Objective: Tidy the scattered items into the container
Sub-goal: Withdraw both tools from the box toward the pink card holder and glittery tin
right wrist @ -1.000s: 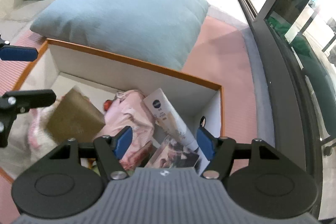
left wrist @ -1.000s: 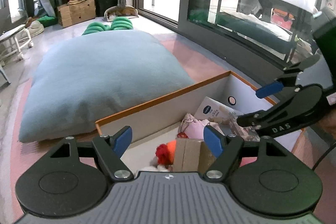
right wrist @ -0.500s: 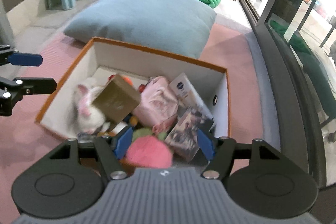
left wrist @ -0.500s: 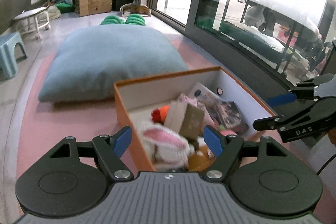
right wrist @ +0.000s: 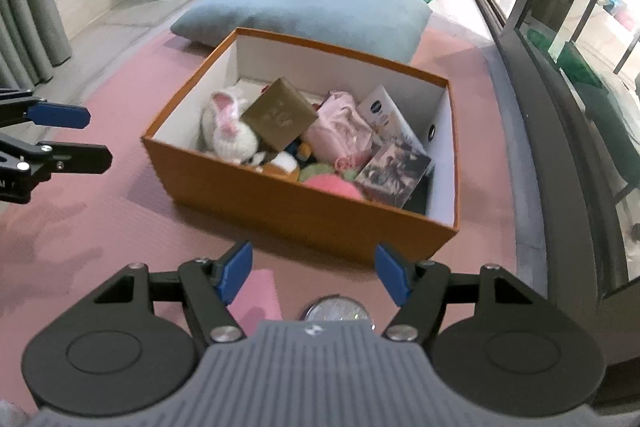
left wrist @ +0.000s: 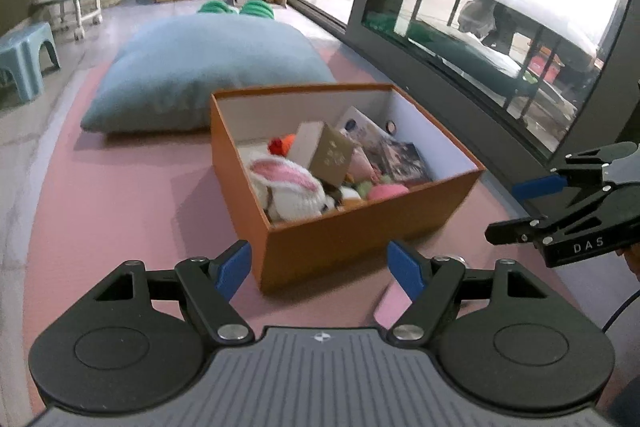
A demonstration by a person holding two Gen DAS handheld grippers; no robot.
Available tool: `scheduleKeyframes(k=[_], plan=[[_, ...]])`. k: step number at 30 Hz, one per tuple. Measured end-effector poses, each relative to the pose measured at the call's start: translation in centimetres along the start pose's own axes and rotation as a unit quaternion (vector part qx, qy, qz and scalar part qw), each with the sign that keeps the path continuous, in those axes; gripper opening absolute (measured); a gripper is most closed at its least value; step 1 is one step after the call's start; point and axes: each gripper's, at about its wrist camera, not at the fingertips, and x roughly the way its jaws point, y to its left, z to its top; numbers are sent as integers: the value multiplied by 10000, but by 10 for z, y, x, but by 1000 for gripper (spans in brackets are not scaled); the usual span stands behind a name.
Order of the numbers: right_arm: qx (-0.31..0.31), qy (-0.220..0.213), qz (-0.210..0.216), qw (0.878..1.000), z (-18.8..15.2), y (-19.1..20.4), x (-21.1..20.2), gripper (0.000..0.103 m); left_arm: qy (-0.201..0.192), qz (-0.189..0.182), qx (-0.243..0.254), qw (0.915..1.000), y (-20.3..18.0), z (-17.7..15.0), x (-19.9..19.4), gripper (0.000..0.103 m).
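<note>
Box (right wrist: 304,211) brims with toys | both grippers (left wrist: 320,267) (right wrist: 312,267) empty, fingers apart | risk: silver disc (right wrist: 338,309) near right gripper overlooked

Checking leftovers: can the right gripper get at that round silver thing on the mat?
Probably yes. The round silver thing lies on the pink mat just under the open, empty right gripper, outside the orange box, nothing between.
</note>
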Motion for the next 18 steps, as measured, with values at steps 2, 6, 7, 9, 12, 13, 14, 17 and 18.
scheduleKeyframes(k=[2, 6, 7, 9, 12, 13, 14, 17, 18], plan=[[30, -4, 30, 10000, -5, 2, -4, 71, 48, -32, -44, 10000, -3, -7, 0, 88], [83, 1, 89, 9999, -14, 4, -8, 71, 179, -116, -57, 9998, -15, -18, 5, 88], [88, 8, 99, 9999, -17, 5, -8, 71, 216, -133, -23, 9997, -19, -20, 6, 88], [119, 19, 112, 9999, -21, 5, -7, 71, 274, -160, 33, 9995, -26, -23, 11, 88], [227, 3, 113, 9997, -26, 2, -5, 71, 371, -231, 45, 9990, -34, -28, 19, 88], [249, 8, 123, 9996, -27, 0, -4, 71, 405, -253, 41, 9989, -37, -30, 23, 88], [275, 8, 130, 9995, -29, -1, -3, 71, 442, -272, 28, 9986, -39, -31, 26, 88], [339, 19, 154, 9993, -34, -5, 1, 71, 562, -347, -59, 9978, -45, -37, 36, 88], [354, 29, 167, 9992, -36, -6, 2, 71, 603, -372, -88, 9974, -46, -39, 39, 88]])
